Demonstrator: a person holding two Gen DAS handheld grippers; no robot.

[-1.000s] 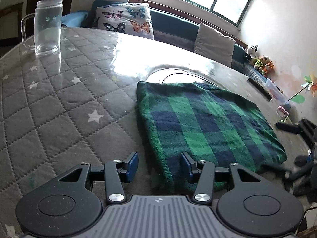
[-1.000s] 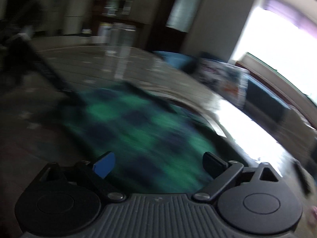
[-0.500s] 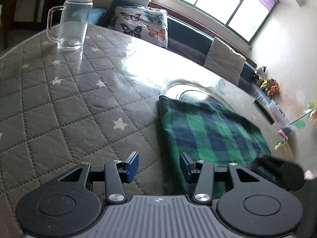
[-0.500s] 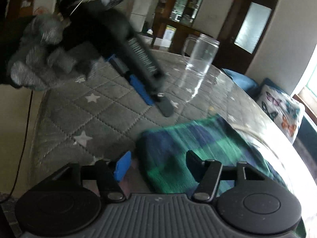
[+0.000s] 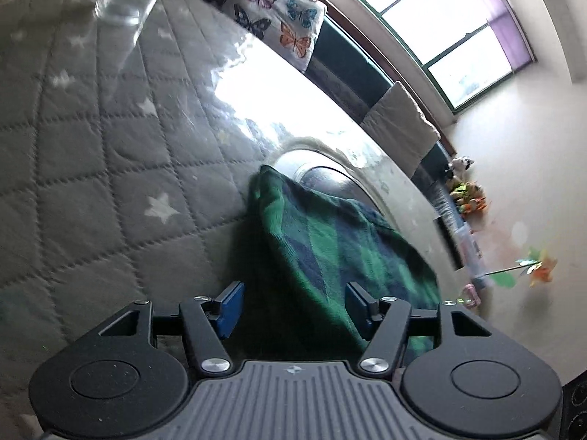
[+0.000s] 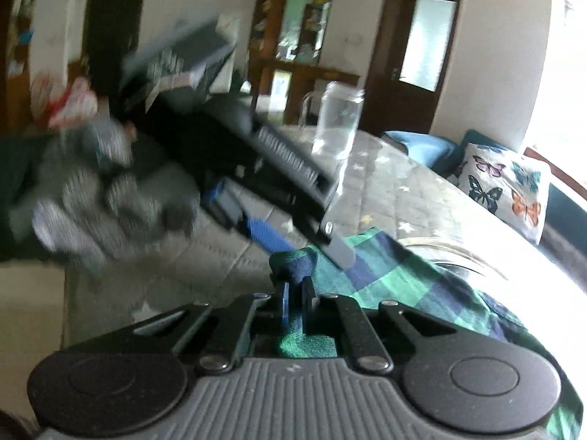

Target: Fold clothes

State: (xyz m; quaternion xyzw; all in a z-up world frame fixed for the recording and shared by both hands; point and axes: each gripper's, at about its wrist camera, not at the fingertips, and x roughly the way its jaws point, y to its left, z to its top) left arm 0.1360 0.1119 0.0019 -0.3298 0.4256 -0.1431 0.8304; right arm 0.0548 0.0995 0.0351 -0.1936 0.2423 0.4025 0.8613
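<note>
Right gripper (image 6: 293, 295) pinches the plaid cloth (image 6: 396, 278), lengthwise away from it

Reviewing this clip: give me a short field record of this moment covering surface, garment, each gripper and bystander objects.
surface: grey quilted star-patterned table cover
garment: green and navy plaid folded cloth, one corner lifted off the cover
right gripper: jaws have just closed, shut on a bunched corner of the plaid cloth
left gripper: jaws have just been opening, cloth edge between them, pads not pressing on it
bystander objects: clear glass mug with handle; butterfly-print cushion
fold status: not yet finished
</note>
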